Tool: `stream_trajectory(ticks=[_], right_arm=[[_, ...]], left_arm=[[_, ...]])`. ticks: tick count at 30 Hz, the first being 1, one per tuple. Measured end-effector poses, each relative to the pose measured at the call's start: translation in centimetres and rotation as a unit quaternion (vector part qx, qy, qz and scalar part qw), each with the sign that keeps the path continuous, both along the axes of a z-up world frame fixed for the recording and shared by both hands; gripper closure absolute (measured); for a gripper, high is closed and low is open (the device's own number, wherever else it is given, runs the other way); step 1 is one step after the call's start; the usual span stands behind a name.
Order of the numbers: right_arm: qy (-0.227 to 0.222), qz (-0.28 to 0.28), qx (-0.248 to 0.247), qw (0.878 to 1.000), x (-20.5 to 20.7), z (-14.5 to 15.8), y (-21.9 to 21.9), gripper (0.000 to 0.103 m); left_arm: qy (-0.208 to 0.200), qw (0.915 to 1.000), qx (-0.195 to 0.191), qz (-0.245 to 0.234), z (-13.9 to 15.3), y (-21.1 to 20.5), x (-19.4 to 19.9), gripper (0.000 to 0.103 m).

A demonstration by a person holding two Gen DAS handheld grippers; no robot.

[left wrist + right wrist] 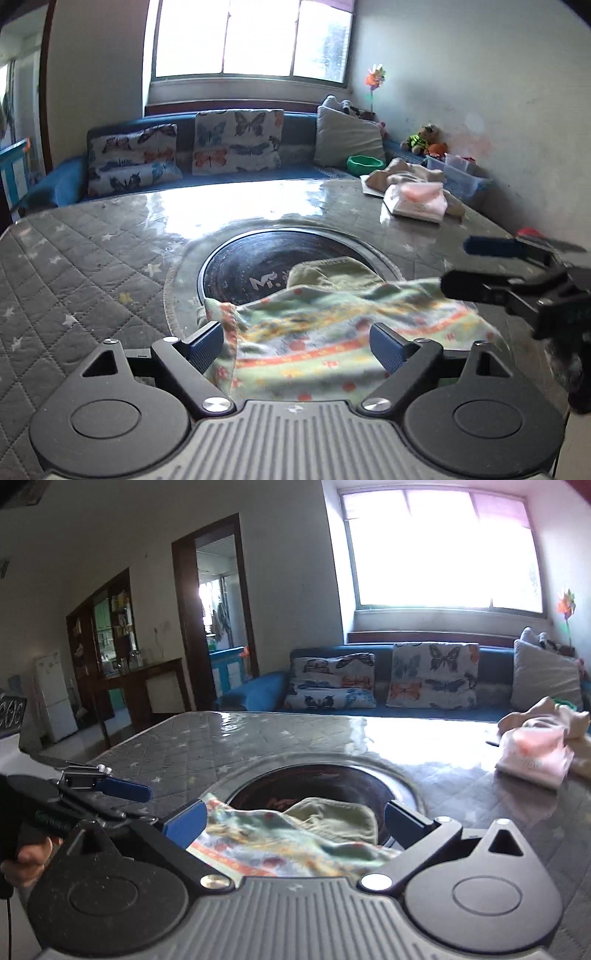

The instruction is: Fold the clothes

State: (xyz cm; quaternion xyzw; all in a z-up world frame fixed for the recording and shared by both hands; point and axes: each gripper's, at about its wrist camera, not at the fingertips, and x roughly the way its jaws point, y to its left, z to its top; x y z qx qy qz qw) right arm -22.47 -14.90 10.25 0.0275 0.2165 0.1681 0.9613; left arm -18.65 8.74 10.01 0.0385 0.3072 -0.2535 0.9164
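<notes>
The patterned garment (pixel 332 332), pale green with orange flowers and stripes, lies rumpled on the near side of the surface (pixel 92 258), partly over the dark round inset plate (pixel 258 266) at its middle. A plain greenish part is bunched up at its far edge. The left claw (pixel 297 349) sits over the near hem with its jaws spread wide, cloth lying between the blue pads (pixel 205 345) but not pinched. The right claw (pixel 293 821) is likewise spread, low over the other end of the same garment and holding nothing.

The step in hand looks like taking hold of the garment to spread or fold it. To do it well, each claw should close on a single layer at a corner or hem rather than the bunched middle, then both should lift and pull apart evenly so the cloth flattens before the fold; the glossy cover may let the fabric slide.

At the far right of the surface lies a folded pink garment (pixel 417 199) with looser beige clothes (pixel 399 171) behind it. Beyond them a clear plastic bin (pixel 458 177) holds small items I cannot make out, and a green bowl (pixel 364 162) looks empty
</notes>
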Motion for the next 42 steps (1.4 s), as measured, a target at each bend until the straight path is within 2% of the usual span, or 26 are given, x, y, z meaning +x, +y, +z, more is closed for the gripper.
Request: stream_trajectory(ticks=[3, 7, 10, 15, 18, 20, 24, 29, 33, 34, 38, 41, 42], right_arm=[[0.021, -0.001, -0.039, 0.999, 0.3, -0.7, 0.6, 0.000], [0.099, -0.030, -0.075, 0.992, 2.1, -3.0, 1.1, 0.000], [0.119, -0.026, -0.089, 0.989, 2.1, -4.5, 1.6, 0.000], [0.127, -0.006, -0.122, 0.984, 0.4, -6.0, 2.5, 0.000], [0.120, -0.001, -0.126, 0.985, -0.6, -5.6, 2.2, 0.000], [0.113, -0.005, -0.116, 0.987, -1.3, -4.8, 1.6, 0.000], [0.118, -0.010, -0.125, 0.985, -1.7, -5.0, 1.1, 0.000], [0.124, -0.016, -0.137, 0.983, -2.1, -5.3, 0.5, 0.000], [0.105, -0.025, -0.129, 0.986, -2.0, -3.9, 0.1, 0.000], [0.108, -0.028, -0.134, 0.985, -1.8, -4.1, 0.0, 0.000], [0.134, -0.036, -0.148, 0.979, -1.1, -5.5, -0.4, 0.000], [0.127, -0.041, -0.139, 0.981, -1.3, -5.2, -0.8, 0.000], [0.123, -0.044, -0.138, 0.982, -1.2, -5.0, -0.9, 0.000]], left_arm=[[0.009, 0.9999, 0.004, -0.008, -0.9, -0.5, -0.2, 0.015], [0.023, 0.9996, 0.015, -0.006, -2.4, -1.8, 0.4, 0.016], [0.042, 0.9988, 0.026, -0.011, -3.6, -2.1, 0.6, 0.019], [0.052, 0.9967, 0.057, -0.024, -5.4, -2.2, -0.2, 0.019], [0.047, 0.9966, 0.062, -0.028, -5.0, -1.9, -0.8, 0.017], [0.045, 0.9974, 0.051, -0.023, -4.1, -1.6, -0.8, 0.017], [0.037, 0.9989, 0.029, -0.006, -2.8, -1.3, -0.1, 0.017], [0.069, 0.9970, 0.028, 0.021, -3.8, -0.9, 1.5, 0.017], [0.090, 0.9944, 0.034, 0.045, -4.8, -0.1, 2.4, 0.017], [0.095, 0.9939, 0.025, 0.051, -4.6, 0.3, 2.6, 0.017], [0.091, 0.9925, 0.014, 0.081, -3.7, 1.0, 4.0, 0.017], [0.096, 0.9900, 0.000, 0.103, -3.4, 1.4, 6.1, 0.019], [0.096, 0.9891, -0.002, 0.112, -3.4, 1.5, 6.9, 0.023]])
